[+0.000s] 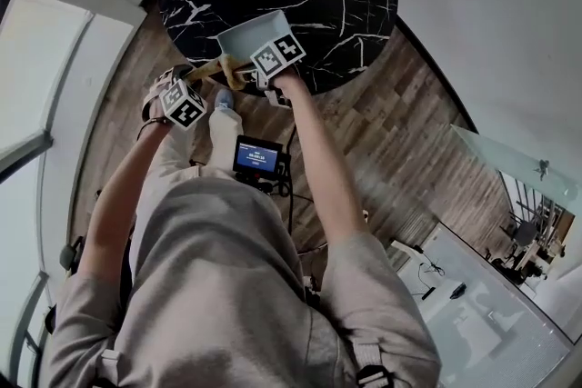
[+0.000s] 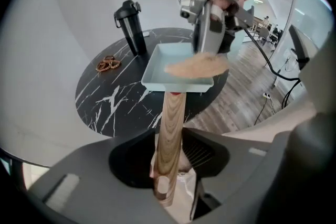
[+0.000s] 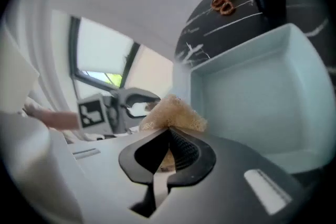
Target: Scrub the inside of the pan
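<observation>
1. Round table [image 2: 113, 99]: black marble-look top with white veins.
2. Pan [image 2: 155, 85]: pale blue, square, deep-walled. It sits at the table's near edge. Its wooden handle [image 2: 170, 128] reaches out past the edge, straight into the left gripper. I cannot tell whether the pan rests on the top or is held clear of it.
3. Left gripper [image 2: 170, 165]: jaws set wide, clamped on the handle's end.
4. Right gripper [image 2: 203, 52]: pointing down just above the pan, jaws pinched together on the sponge. Its marker cube bears black-and-white squares, no lettering.
5. Tumbler [image 2: 131, 26]: black, lidded, upright beyond the pan.
6. Screen [image 1: 256, 157]: at the person's waist, blue display, writing too small to read.
7. Sponge [image 2: 197, 66]: tan, at the pan's handle-side rim, over the inside. Contact cannot be told.
8. Brown pretzel-shaped pieces [image 2: 107, 64]: left of the tumbler.
</observation>
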A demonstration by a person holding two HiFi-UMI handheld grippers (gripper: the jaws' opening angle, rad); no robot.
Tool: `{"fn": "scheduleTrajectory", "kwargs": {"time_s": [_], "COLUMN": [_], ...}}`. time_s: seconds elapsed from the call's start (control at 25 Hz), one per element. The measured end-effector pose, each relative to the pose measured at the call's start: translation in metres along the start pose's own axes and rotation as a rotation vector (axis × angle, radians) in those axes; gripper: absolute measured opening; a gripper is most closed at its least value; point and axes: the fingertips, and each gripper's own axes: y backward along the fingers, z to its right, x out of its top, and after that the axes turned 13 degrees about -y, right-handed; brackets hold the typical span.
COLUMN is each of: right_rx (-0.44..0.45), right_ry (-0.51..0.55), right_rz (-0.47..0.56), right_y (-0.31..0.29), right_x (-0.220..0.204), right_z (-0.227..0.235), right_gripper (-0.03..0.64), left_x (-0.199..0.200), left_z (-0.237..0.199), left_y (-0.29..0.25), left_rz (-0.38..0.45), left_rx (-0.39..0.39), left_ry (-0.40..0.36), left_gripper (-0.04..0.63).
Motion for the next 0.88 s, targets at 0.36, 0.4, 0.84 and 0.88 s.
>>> {"fn": "scheduleTrajectory", "kwargs": {"time_s": [0.36,0.4,0.84,0.88], "right_rx": [0.389,0.387,-0.029,-0.091], "right_ry": [-0.037,-0.012,0.349,0.388], "right_rz": [0.638,0.719,1.213,1.217], "right_y": [0.128,0.144,0.179,0.17], "right_x": [-0.032,-0.039,-0.171,-0.19], "right_z": [-0.085,-0.094,-0.234,-0.246], "right_gripper": [0.018,0.018,0.02,0.02], "left_x": [0.051,0.057,0.026,0.013], "left_z": [0.006,0.008,0.074,0.09], "left_y": [0.069,0.084,0.278,0.293], "left_rz": [0.256,0.304,0.709,0.729], "left_rx": [0.113,0.128,0.399,0.418], "left_ry": [-0.067,-0.064,-0.039,-0.025], "left_gripper": [0.152,0.145,0.11,0.107]}}
